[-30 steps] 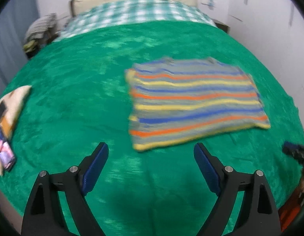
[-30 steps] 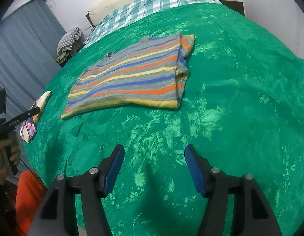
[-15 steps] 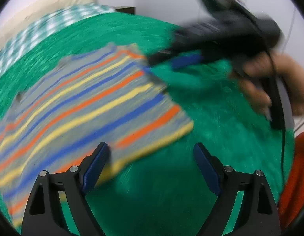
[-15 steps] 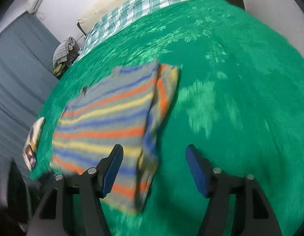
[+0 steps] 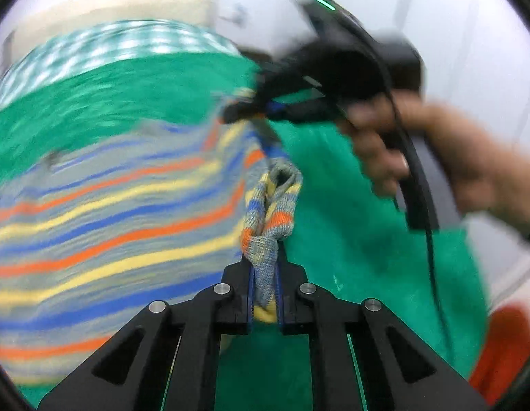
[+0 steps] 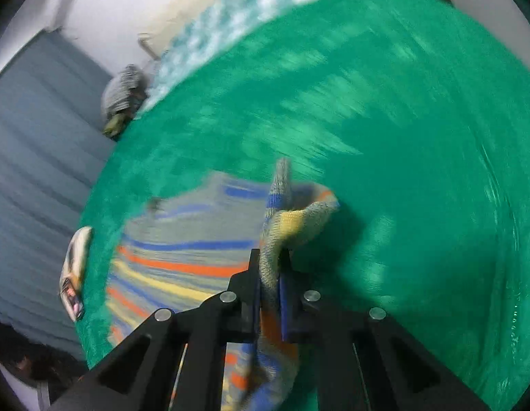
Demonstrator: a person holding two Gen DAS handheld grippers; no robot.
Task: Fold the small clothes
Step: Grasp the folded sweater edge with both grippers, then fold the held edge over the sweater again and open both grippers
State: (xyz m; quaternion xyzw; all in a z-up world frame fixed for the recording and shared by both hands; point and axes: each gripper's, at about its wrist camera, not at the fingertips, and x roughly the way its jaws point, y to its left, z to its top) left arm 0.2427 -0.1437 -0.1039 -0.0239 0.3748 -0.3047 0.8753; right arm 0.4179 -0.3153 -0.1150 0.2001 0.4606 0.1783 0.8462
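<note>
Home bedroom. Bed covered by green blanket (image 6: 402, 137), teal-and-white checked sheet (image 6: 224, 30) at the head end, cream headboard (image 5: 111, 7) against white wall (image 5: 453, 17). Grey curtain (image 6: 35, 130) beside bed, heap of clothes (image 6: 123, 99) at its edge.

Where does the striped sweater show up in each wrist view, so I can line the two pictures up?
Left wrist: striped sweater fills the left half, an edge bunched between the left gripper's pads at centre.
Right wrist: sweater lies lower left, a fold pinched in the right gripper.
Shared landmark: the green bedspread under it.
</note>
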